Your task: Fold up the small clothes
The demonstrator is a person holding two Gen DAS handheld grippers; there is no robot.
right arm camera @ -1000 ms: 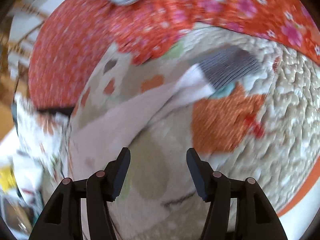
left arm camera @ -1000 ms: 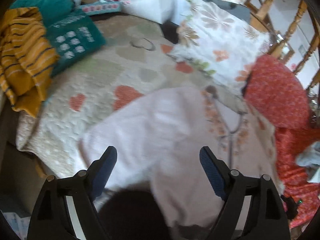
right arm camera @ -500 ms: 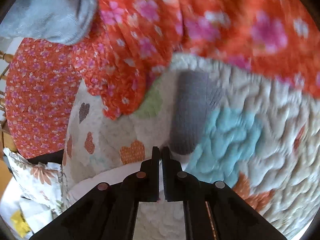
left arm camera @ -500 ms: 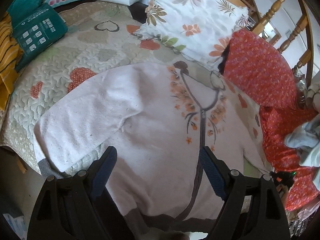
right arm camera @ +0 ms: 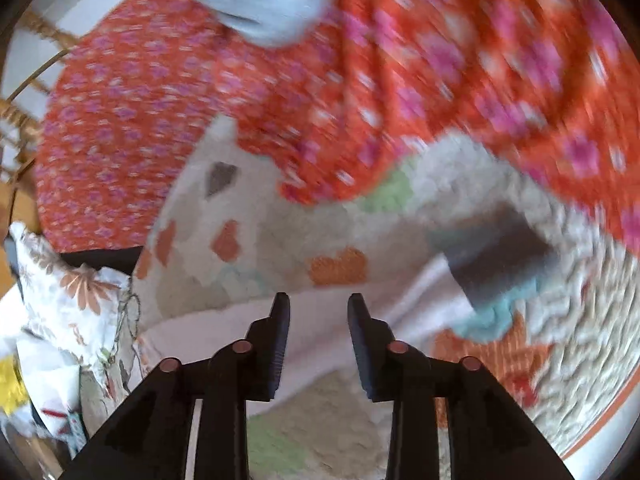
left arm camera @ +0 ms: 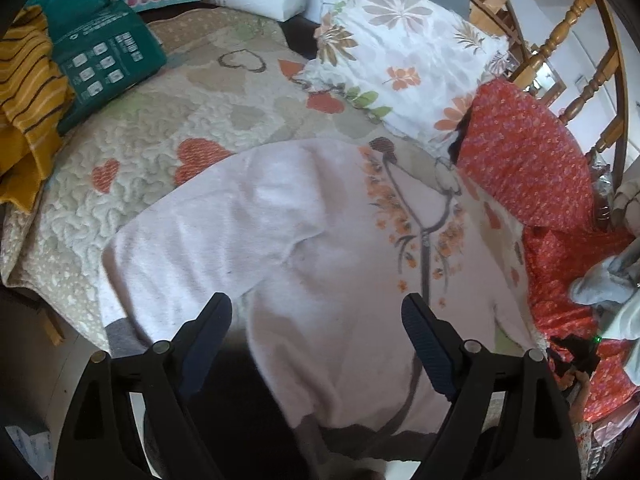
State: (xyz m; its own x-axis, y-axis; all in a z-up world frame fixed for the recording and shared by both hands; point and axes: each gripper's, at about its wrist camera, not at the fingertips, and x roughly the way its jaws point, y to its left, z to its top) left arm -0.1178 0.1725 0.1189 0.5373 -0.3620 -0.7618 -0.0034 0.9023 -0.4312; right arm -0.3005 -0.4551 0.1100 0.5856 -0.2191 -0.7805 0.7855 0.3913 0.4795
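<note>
Bright daylight, strong fisheye bending at dark edges; right wrist view smeared by motion blur.

Left wrist view looks steeply down from above the quilt, over the pale shirt; right wrist view looks down closer at its sleeve; both share quilt, shirt, floral pillow and red fabric

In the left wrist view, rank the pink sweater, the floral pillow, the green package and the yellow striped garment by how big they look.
1. pink sweater, nearest the camera
2. floral pillow
3. yellow striped garment and green package look alike; the garment is cut off by the edge, so unranked.
</note>
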